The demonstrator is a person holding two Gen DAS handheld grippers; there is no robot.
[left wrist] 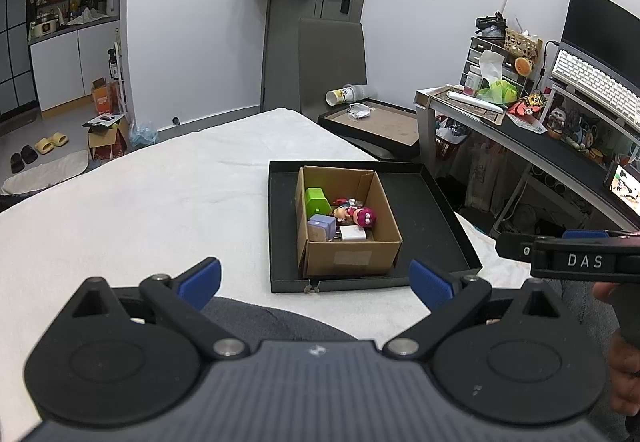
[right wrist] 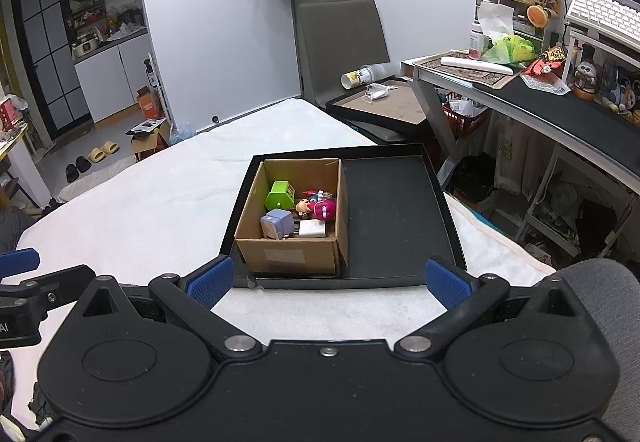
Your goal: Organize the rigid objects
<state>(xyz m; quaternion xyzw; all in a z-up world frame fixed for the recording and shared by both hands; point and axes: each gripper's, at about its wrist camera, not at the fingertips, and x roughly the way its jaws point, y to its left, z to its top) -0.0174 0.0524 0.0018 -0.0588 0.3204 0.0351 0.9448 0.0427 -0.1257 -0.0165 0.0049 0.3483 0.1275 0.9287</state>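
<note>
Both grippers' fingers (left wrist: pixel 200 280) (right wrist: pixel 212 280) spread wide — holding nothing.

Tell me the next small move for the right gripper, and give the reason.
Probably ease the right gripper forward and down over the cardboard box, toward the green toy. Its jaws stand wide open and empty, short of the black tray, and the small toys all lie piled in the box.

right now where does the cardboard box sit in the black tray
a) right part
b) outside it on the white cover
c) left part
c: the cardboard box stands in the left part of the black tray, whose right part lies bare; both claws are open, short of it.
</note>
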